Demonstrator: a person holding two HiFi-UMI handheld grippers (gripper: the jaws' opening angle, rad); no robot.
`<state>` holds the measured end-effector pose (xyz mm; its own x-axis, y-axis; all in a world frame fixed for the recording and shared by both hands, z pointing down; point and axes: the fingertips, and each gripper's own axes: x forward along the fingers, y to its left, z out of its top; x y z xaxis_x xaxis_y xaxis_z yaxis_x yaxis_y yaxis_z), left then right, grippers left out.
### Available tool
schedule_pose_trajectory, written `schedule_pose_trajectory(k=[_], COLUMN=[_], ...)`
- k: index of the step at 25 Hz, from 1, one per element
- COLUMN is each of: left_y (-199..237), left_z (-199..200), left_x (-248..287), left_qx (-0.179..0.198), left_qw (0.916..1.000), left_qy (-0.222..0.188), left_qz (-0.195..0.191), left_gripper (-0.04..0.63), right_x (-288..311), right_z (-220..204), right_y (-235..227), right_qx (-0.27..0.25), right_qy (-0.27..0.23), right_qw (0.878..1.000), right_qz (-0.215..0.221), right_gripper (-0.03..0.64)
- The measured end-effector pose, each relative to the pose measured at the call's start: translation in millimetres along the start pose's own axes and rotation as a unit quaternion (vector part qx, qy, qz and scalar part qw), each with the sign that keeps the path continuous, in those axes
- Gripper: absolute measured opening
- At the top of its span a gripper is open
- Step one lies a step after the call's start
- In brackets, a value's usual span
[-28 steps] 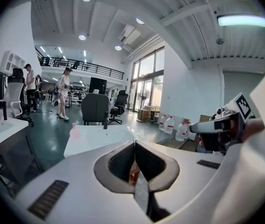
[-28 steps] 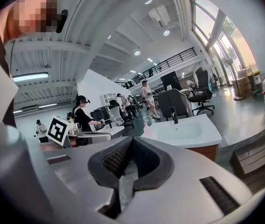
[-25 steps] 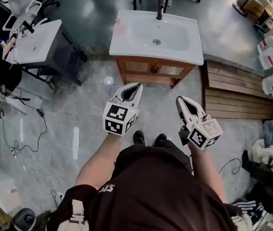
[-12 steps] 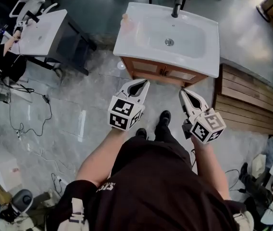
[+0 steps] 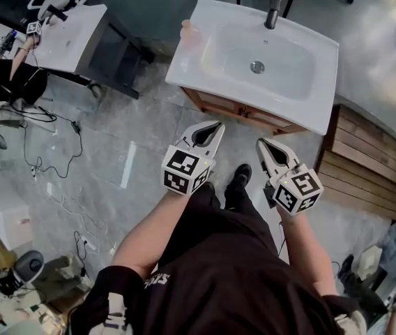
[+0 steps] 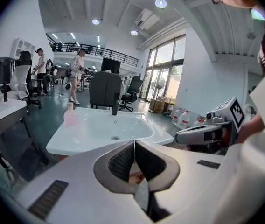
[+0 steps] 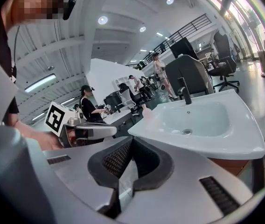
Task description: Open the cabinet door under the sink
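A white sink (image 5: 254,61) sits on a wooden cabinet (image 5: 243,115), whose front shows only as a narrow strip under the basin rim. Both grippers hang side by side in front of it, apart from it. My left gripper (image 5: 217,126) is shut and empty, its tips pointing at the cabinet's left half. My right gripper (image 5: 261,144) is also shut and empty, slightly further back. In the left gripper view the sink (image 6: 104,127) lies beyond the closed jaws (image 6: 135,143). The right gripper view shows the basin (image 7: 202,120) and a bit of cabinet wood (image 7: 230,164).
A pink bottle (image 5: 189,32) stands on the sink's left corner, a black faucet (image 5: 273,11) at its back. Another sink on a dark stand (image 5: 65,37) is at the left. Wooden decking (image 5: 365,166) lies right. Cables (image 5: 37,166) trail on the floor.
The person has stepped closer to the sink; it fills more of the head view. Both grippers have come forward and lower toward the cabinet, still shut.
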<state>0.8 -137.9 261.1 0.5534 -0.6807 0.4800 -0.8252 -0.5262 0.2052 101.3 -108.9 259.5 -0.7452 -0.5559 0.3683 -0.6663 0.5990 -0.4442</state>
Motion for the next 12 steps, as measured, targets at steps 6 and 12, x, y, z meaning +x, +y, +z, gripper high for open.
schedule_pose_trajectory(k=[6,12], left_y=[21,45], left_z=[-35,-79], left_x=[48,113], left_qx=[-0.017,-0.011], left_qw=[0.9997,0.9992], left_qy=[0.013,0.012], left_qz=[-0.014,-0.038], left_gripper=[0.020,0.020], right_x=[23,58], right_z=[-19,-61], right_y=[-30,-56], right_qx=[0.014,0.044], right_qy=[0.011,0.025], right_qw=[1.000,0.997], right_qz=[-0.025,-0.049], right_gripper=[0.014,0.014])
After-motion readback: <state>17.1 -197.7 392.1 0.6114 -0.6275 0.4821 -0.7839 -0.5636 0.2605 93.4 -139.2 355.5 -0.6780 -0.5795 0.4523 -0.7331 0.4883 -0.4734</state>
